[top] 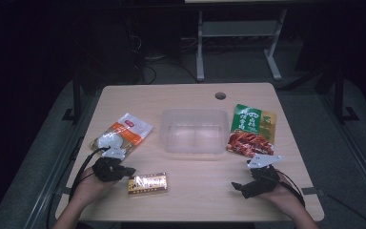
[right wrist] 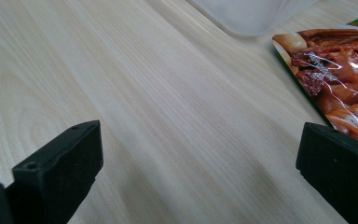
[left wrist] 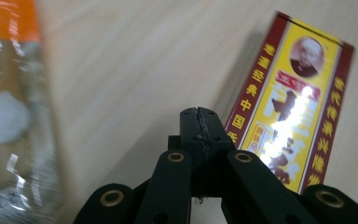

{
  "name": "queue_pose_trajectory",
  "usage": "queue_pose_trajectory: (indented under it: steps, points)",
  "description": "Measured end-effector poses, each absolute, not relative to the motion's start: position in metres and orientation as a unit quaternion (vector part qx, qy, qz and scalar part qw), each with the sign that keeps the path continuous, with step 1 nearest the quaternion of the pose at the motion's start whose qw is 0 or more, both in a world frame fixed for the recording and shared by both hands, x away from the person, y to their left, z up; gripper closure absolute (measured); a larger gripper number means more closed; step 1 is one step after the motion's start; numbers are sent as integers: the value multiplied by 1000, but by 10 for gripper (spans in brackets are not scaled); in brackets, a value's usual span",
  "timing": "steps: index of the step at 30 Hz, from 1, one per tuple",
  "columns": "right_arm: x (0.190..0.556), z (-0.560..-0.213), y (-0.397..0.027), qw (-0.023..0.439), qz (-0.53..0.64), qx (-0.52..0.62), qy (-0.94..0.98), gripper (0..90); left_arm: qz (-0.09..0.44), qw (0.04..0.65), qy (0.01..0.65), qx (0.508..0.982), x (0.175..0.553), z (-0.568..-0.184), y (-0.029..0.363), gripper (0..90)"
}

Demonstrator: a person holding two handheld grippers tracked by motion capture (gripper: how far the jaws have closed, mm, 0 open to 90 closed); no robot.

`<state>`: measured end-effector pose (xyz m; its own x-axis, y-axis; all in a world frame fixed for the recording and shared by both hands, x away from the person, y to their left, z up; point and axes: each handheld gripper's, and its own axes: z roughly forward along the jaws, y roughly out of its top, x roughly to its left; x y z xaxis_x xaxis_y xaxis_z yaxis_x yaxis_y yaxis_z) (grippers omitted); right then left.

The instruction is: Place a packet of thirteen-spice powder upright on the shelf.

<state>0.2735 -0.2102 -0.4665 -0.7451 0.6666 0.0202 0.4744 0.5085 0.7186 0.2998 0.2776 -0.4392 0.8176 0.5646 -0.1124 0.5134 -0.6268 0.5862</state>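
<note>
A yellow and dark red packet (top: 147, 183) (left wrist: 290, 106) lies flat near the table's front edge. My left gripper (top: 126, 171) (left wrist: 199, 116) sits just left of it with its jaws pressed together on nothing. An orange and clear pouch (top: 121, 133) (left wrist: 9, 107) lies behind that gripper. A clear plastic tub (top: 193, 130) (right wrist: 249, 14) stands in the middle of the table. A green pouch with a meat picture (top: 251, 130) (right wrist: 338, 79) lies to its right. My right gripper (top: 238, 187) (right wrist: 196, 158) rests near the front right, jaws wide apart over bare wood.
The wooden table (top: 186, 95) has a round cable hole (top: 220, 95) near its far edge. Beyond it the floor is dark, with a white desk frame (top: 238, 38) and cables. Bare wood lies between the two grippers.
</note>
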Motion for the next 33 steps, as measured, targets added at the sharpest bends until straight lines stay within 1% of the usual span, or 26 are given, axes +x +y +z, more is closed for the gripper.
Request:
queue_pose_trajectory:
  steps: [6,8,11,15,17,22,23,24,25,30,33]
  points:
    - [274,-467,-210,130,367,333,859,3,23,311,283,907,284,-441,270,897]
    - [274,-467,-209,130,365,333,859,3,10,316,272,909,278,-441,260,897]
    - [274,-467,-208,129,364,334,860,3,15,310,252,917,276,-440,250,897]
    - [274,-467,-209,130,364,332,861,3,16,329,268,905,275,-436,254,891]
    - [274,-467,-209,129,364,333,860,3,17,344,270,899,273,-432,256,821]
    - [274,-467,-209,129,362,332,862,3,26,365,275,889,264,-429,254,560]
    - [274,-467,-209,129,363,332,861,3,24,366,276,888,261,-429,252,560]
    - [274,-467,-208,129,363,332,861,3,23,366,276,888,259,-429,251,513]
    - [274,-467,-208,129,363,332,861,3,23,366,276,888,255,-430,248,442]
    - [274,-467,-208,128,363,332,861,3,30,357,274,892,246,-434,240,286]
    - [274,-467,-208,128,362,331,862,3,37,343,272,898,245,-438,236,241]
